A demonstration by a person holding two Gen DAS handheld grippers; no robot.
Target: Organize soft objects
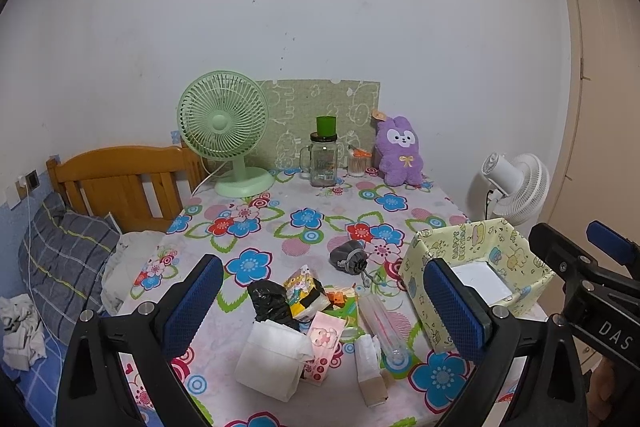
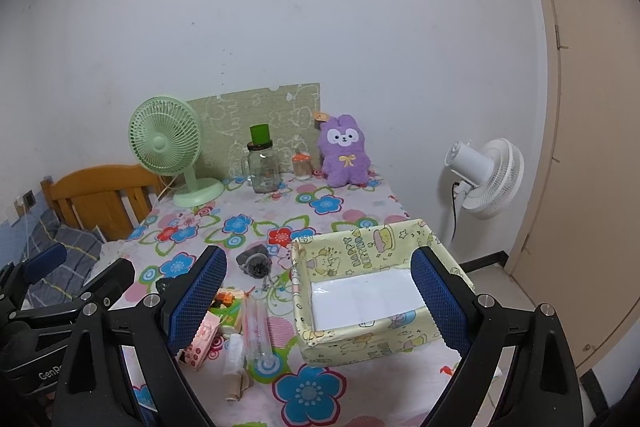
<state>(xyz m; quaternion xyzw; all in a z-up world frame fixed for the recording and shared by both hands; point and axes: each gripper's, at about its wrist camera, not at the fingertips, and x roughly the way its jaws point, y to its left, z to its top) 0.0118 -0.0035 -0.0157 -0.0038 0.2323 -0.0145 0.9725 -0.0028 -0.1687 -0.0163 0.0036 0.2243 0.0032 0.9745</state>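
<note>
Blue-padded fingers frame both of my views. I hold the left gripper (image 1: 324,307) level above the near edge of the table (image 1: 280,227), its jaws spread wide and gripping nothing, aimed at the clutter. The right gripper (image 2: 318,301) hovers beside it, also released and empty, straddling the open yellow gift box (image 2: 360,339) at the near right.

My left view shows the soft things best — a black plastic bag (image 1: 270,301), a white tissue pack (image 1: 272,359), a colourful snack packet (image 1: 306,291), a pink packet (image 1: 326,343) and a grey drawstring pouch (image 1: 349,257), all lying near the front, left of the box. It also takes in the bed with a plaid pillow (image 1: 64,259), mostly cut off in the other. My right view looks straight into the box, whose floor holds only white paper (image 2: 364,297), and its left finger hides much of the clutter.

I count two fans — a green desk fan (image 1: 224,131) at the far left of the table and a white fan (image 2: 488,179) off its right side — one purple plush bunny (image 2: 345,157) at the far edge, one glass jar (image 1: 323,163) and one clear tube (image 1: 380,323).
</note>
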